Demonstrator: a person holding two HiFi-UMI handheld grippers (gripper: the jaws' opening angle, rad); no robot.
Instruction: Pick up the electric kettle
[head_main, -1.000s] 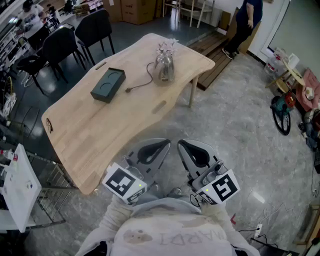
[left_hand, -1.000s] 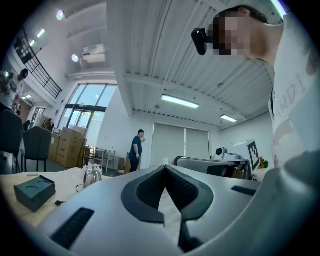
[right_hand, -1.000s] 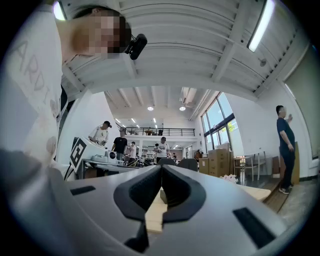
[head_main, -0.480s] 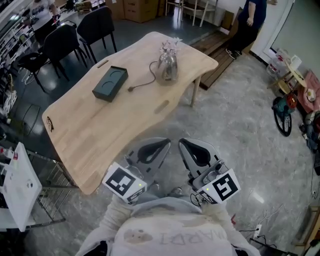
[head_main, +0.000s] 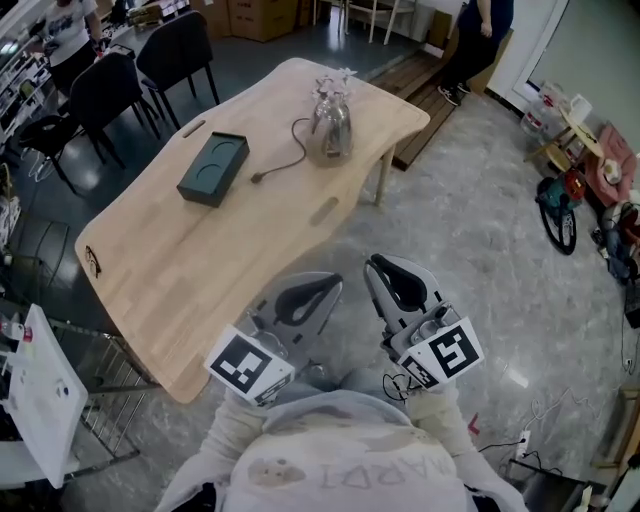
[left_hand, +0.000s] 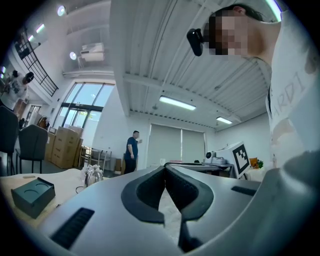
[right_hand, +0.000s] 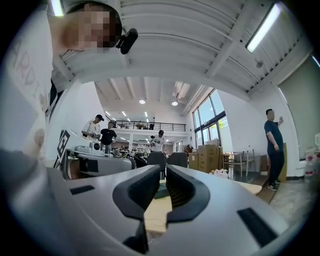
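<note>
The left claw (head_main: 333, 285) is closed, its dark pads meeting at the tips with nothing between them. The right claw (head_main: 373, 263) is also drawn together, with at most a sliver between its pads, and it holds nothing. Both point level, side by side and near each other, just in front of the person's chest. They hang over the grey floor (head_main: 480, 240), short of the near edge of the tabletop (head_main: 190, 270).

The electric kettle (head_main: 330, 125) stands upright at the far end of the wooden tabletop, close to its right-hand edge and well apart from both claws. Its cord (head_main: 283, 160) trails left across the wood toward a dark box (head_main: 213, 169), which lies flat, apart from the kettle. Black chairs (head_main: 175, 50) stand beyond the tabletop's far left side.
</note>
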